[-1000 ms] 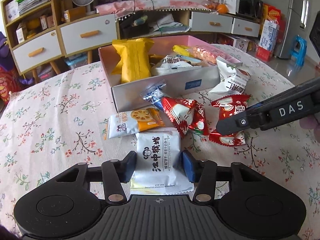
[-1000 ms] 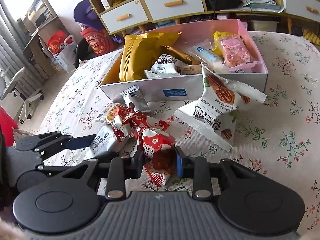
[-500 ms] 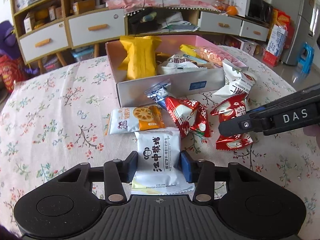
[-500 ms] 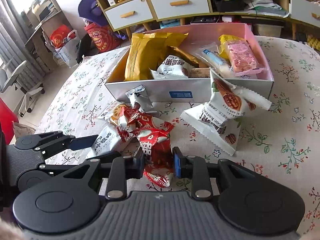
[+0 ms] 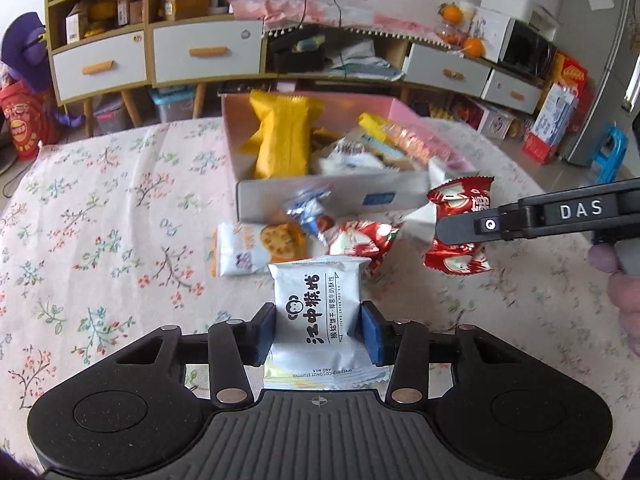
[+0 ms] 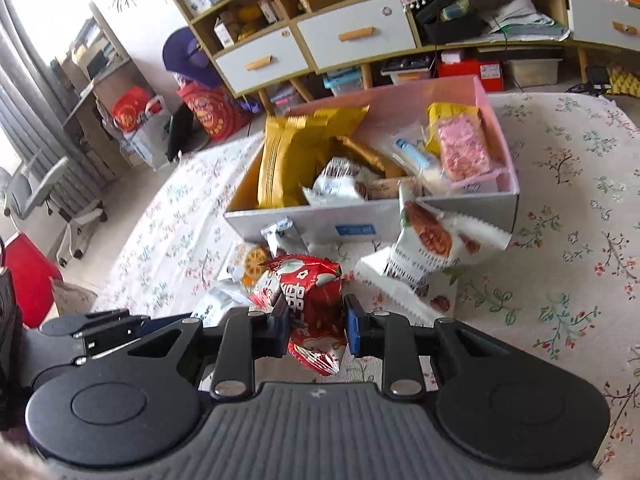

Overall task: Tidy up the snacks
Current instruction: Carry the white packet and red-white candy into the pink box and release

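Step in hand: pick-up, both hands loaded. Left gripper [image 5: 318, 330] clamps the white biscuit packet [image 5: 317, 308]; right gripper [image 6: 316, 330] pinches the red snack packet [image 6: 310, 308] — both held clear of the tablecloth, just in front of the pink box [image 6: 494, 120]. Next, by my reading: carry both over the box's near wall and release inside.

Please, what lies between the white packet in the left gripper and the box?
In the left wrist view, an orange-white cracker packet, a blue foil packet and a red packet lie between the white packet and box.
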{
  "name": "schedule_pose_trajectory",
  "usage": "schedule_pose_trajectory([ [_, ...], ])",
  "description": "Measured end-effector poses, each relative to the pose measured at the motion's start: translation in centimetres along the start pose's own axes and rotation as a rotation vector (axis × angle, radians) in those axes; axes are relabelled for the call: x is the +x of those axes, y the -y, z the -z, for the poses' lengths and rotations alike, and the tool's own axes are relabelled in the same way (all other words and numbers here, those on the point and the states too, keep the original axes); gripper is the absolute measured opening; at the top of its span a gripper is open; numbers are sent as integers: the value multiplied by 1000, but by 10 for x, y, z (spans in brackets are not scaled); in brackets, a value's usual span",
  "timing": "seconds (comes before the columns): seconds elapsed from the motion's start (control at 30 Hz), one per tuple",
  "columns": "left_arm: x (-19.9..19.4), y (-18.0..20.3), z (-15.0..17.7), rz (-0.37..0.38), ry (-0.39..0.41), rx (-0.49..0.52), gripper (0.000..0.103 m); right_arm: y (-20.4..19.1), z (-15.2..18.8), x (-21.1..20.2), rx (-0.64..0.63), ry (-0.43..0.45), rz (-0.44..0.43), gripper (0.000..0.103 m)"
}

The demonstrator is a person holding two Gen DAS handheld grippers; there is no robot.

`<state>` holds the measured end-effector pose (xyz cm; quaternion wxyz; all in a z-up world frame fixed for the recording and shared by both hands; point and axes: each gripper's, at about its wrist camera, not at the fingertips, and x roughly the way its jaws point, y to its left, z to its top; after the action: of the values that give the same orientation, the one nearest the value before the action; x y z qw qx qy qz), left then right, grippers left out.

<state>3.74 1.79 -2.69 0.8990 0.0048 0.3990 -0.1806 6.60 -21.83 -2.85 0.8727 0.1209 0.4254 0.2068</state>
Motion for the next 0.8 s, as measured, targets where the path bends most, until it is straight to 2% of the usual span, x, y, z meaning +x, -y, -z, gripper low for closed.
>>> schedule_pose_trajectory([
  [0.37, -9, 15, -30, 18, 81, 4, 42, 15, -24, -10, 63, 136, 17, 24],
  [0.53, 6, 16, -51, 14, 105, -11, 42, 27, -39, -9, 126, 217, 45, 24],
  [0.8, 47, 18, -86, 7, 129, -26, 42, 48, -50, 6, 241, 256, 73, 24],
])
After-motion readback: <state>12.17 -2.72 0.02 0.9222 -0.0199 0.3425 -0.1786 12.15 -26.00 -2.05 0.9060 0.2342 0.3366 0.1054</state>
